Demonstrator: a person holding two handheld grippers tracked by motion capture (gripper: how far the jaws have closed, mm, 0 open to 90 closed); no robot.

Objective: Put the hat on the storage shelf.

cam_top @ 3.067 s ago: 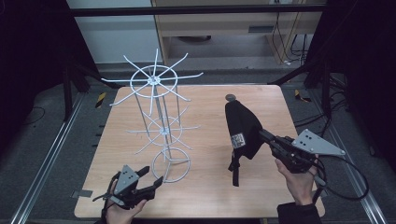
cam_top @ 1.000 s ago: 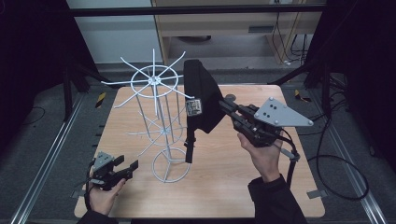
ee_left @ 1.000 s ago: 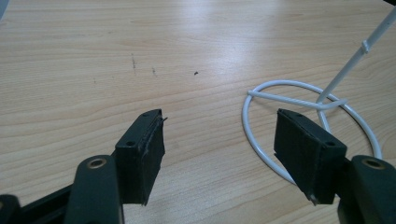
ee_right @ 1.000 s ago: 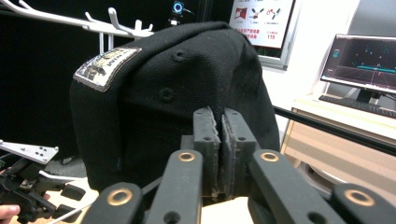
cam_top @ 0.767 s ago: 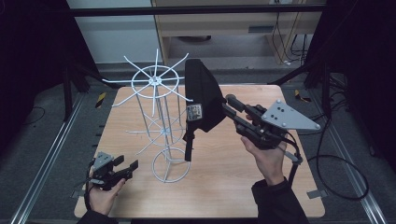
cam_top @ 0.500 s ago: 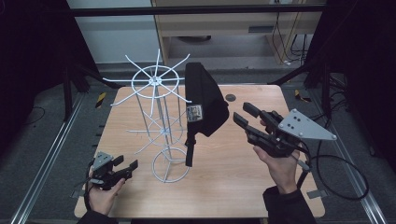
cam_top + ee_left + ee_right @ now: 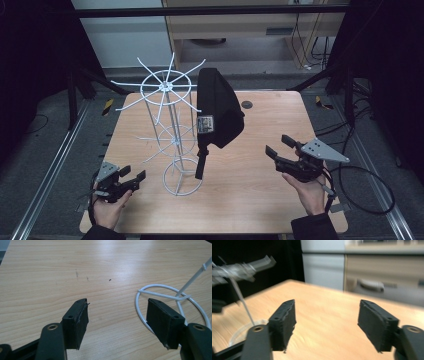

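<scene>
The black cap (image 7: pixel 218 110) now hangs on its own from one of the upper prongs of the white wire rack (image 7: pixel 170 135), on the rack's right side, its strap (image 7: pixel 200 164) dangling down toward the rack's ring base (image 7: pixel 181 176) without my holding any of it. A second ago my right gripper (image 7: pixel 280 148) was up at that prong with the cap between its jaws; it has since let go and pulled back low over the wooden table (image 7: pixel 250 200), well to the right of the rack and clear of the cap. In the right gripper view its jaws stand wide apart with nothing between them, only blurred tabletop and the rack off to the side. My left gripper (image 7: pixel 131 176) has barely moved: it sits low, just left of the ring base, and in the left gripper view its jaws are spread wide and empty, the ring base (image 7: pixel 172 302) curving behind the right-hand jaw. I judge the hanging done, since the cap keeps its place on the prong unsupported. What remains, as I read it, is only to keep both grippers away so I do not knock the light rack or brush the strap.
</scene>
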